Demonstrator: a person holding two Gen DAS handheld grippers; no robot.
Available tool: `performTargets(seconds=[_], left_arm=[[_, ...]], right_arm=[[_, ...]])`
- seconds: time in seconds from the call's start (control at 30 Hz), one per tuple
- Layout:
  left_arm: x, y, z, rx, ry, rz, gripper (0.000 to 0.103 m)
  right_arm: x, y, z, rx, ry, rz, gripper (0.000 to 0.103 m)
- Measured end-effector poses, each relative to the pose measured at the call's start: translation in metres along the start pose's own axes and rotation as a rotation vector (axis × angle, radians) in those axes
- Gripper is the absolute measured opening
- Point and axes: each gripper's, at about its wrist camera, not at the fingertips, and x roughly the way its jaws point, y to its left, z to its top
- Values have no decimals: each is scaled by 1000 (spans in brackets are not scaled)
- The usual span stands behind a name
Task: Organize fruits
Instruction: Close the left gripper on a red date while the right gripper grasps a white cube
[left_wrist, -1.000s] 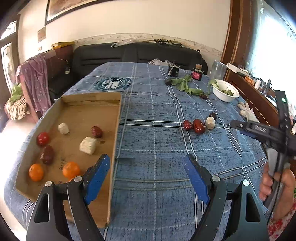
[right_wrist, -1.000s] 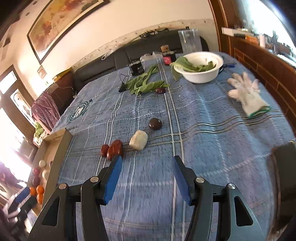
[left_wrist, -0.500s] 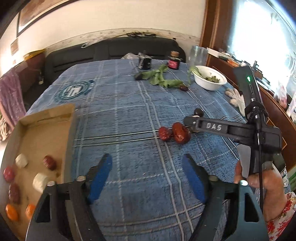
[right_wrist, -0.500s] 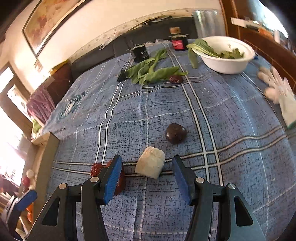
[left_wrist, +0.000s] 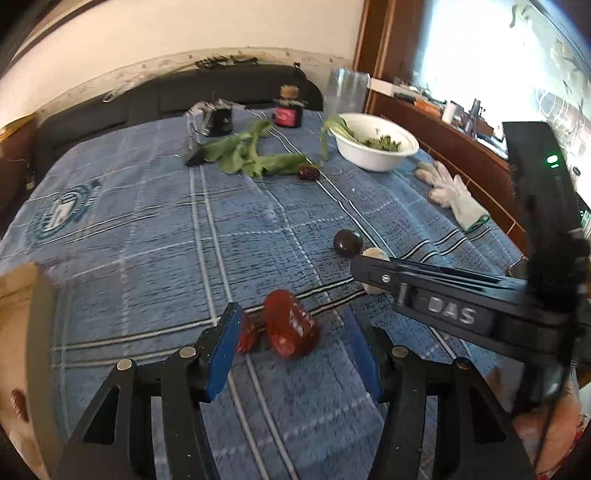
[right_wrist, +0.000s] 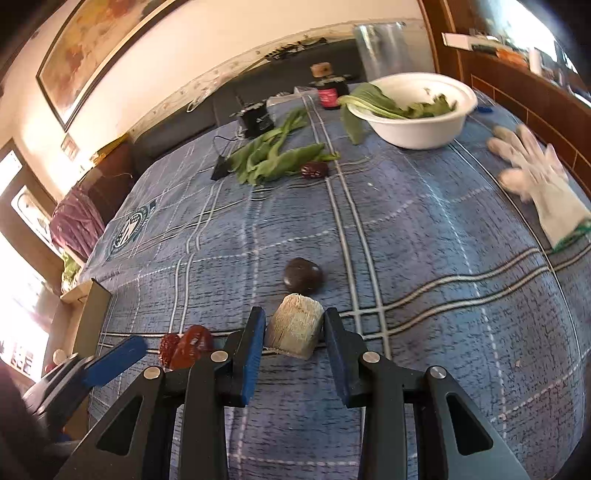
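My left gripper (left_wrist: 291, 350) is open around a large red date (left_wrist: 290, 326) on the blue cloth, with a smaller red date (left_wrist: 246, 334) against its left finger. My right gripper (right_wrist: 293, 341) has its pads closed against a pale fibrous fruit chunk (right_wrist: 293, 326); that chunk (left_wrist: 373, 254) is mostly hidden behind the right gripper's finger in the left wrist view. A dark round fruit (right_wrist: 303, 275) lies just beyond it. Another date (right_wrist: 314, 170) lies by the greens. The cardboard tray (left_wrist: 18, 332) sits at the left.
A white bowl of greens (right_wrist: 417, 110), loose leafy greens (right_wrist: 273, 155), a white glove (right_wrist: 539, 184), a small bottle (right_wrist: 328, 88) and a clear jar (right_wrist: 380, 48) stand at the far side. The table edge runs along the right.
Both grippers moved forward and down onto the fruit cluster. The left gripper turned away from the tray to straddle the dates. The right gripper's fingers narrowed onto the pale chunk.
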Motion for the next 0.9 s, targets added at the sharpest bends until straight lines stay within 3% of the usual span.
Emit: performTargets(seconds=[0.1, 0.17, 0.23, 0.37, 0.5, 0.67, 0.9], left_arm=[[5, 1, 0, 23, -13, 23, 53], [4, 3, -1, 27, -17, 13, 36], [5, 4, -2, 26, -2, -32, 28], [4, 5, -4, 26, -14, -41, 29], [14, 4, -7, 25, 46, -73, 32], [14, 2, -8, 33, 47, -74, 31], [10, 22, -8, -73, 17, -116, 31]], right_arm=[[1, -2, 1, 8, 4, 0, 35], [2, -1, 2, 3, 4, -2, 36], [3, 1, 1, -8, 0, -11, 36], [3, 2, 1, -16, -3, -20, 36], [3, 4, 0, -21, -5, -27, 36], [3, 8, -2, -38, -10, -46, 36], [3, 7, -3, -29, -20, -47, 35]])
